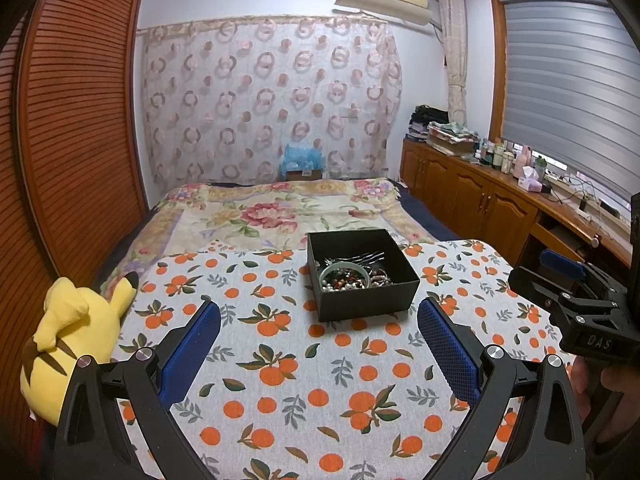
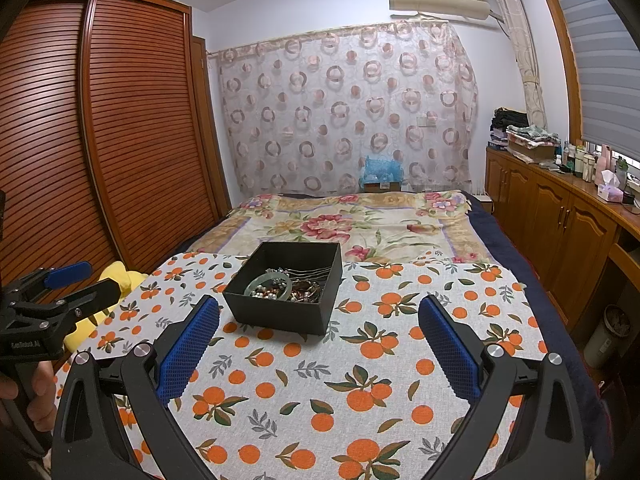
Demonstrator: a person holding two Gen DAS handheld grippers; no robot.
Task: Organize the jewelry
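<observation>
A black open box (image 1: 368, 298) stands on the orange-print cloth (image 1: 304, 380); it also shows in the right wrist view (image 2: 280, 312). Inside lie a pale green bangle (image 1: 345, 270), bead bracelets (image 1: 352, 283) and a silver hair comb (image 1: 360, 258). The same bangle (image 2: 269, 282) and beads (image 2: 304, 290) show in the right wrist view. My left gripper (image 1: 318, 314) is open and empty, a short way before the box. My right gripper (image 2: 318, 314) is open and empty, with the box ahead and to the left. Each gripper shows at the edge of the other's view.
A yellow plush toy (image 1: 76, 328) lies at the cloth's left edge. A floral bedspread (image 1: 280, 212) lies beyond the box. A slatted wooden wardrobe (image 2: 120, 140) stands left. Wooden cabinets (image 2: 560, 220) with bottles stand right. A bin (image 2: 606, 334) is on the floor.
</observation>
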